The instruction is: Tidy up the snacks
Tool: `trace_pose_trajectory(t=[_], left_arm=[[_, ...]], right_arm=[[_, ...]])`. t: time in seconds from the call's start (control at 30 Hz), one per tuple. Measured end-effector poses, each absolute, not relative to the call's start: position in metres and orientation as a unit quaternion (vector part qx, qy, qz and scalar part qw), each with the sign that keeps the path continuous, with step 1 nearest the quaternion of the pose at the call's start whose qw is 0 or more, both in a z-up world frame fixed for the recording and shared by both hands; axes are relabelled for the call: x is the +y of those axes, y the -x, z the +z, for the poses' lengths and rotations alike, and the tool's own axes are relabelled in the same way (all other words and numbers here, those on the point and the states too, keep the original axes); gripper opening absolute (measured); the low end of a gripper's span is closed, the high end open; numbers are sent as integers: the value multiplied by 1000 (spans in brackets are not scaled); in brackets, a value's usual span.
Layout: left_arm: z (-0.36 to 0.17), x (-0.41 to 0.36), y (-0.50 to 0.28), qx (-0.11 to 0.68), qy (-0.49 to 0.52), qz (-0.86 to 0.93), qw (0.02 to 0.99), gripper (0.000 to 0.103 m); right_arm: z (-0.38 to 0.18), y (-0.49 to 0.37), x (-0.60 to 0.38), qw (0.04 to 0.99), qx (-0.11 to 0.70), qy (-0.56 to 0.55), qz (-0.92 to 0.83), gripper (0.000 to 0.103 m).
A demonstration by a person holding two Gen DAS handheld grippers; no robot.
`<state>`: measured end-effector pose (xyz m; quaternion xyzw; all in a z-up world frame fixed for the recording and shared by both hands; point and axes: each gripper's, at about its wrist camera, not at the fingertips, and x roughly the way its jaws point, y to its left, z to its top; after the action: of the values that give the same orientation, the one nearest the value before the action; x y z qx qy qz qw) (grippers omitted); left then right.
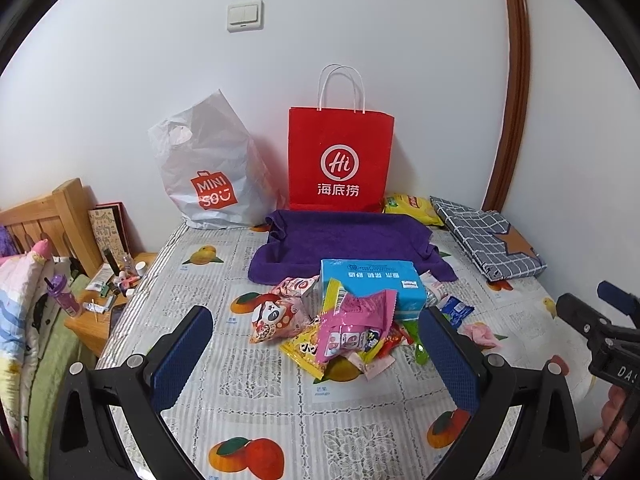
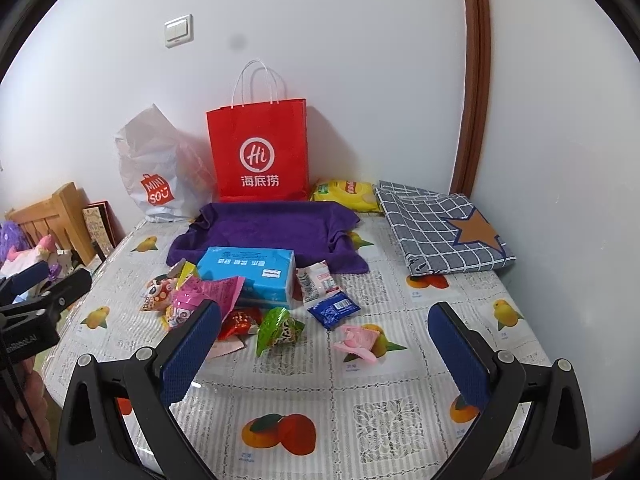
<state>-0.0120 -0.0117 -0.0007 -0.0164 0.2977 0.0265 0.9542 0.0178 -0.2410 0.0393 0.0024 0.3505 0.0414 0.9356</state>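
Blue pads lined both tools, and the jaws of each stood spread wide with nothing between them. The left gripper (image 1: 316, 354) hung low over the worktop (image 1: 280, 412), which was covered by a cloth printed with fruit, and the heap of snack packets (image 1: 340, 328) lay just ahead of it, between the lines of its two pads. A pink packet (image 1: 356, 320) stood on top of the heap, leaning on a light blue tissue box (image 1: 370, 286). The right gripper (image 2: 324, 354) pointed at a bare part of the cloth; a green packet (image 2: 278, 328) and a small pink wrapper (image 2: 358, 342) lay just ahead of it, a dark blue packet (image 2: 334, 310) a little farther. Behind were a purple towel (image 2: 264, 230) and a red paper bag (image 2: 260, 152).
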Motion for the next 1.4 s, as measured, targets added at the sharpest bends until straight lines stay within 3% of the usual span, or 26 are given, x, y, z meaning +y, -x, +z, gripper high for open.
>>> trace_pose_trajectory(t=[1.4], left_arm=[[6, -3, 17, 299, 24, 29, 954, 103]], right_arm=[[44, -10, -233, 939, 340, -11, 55, 102]])
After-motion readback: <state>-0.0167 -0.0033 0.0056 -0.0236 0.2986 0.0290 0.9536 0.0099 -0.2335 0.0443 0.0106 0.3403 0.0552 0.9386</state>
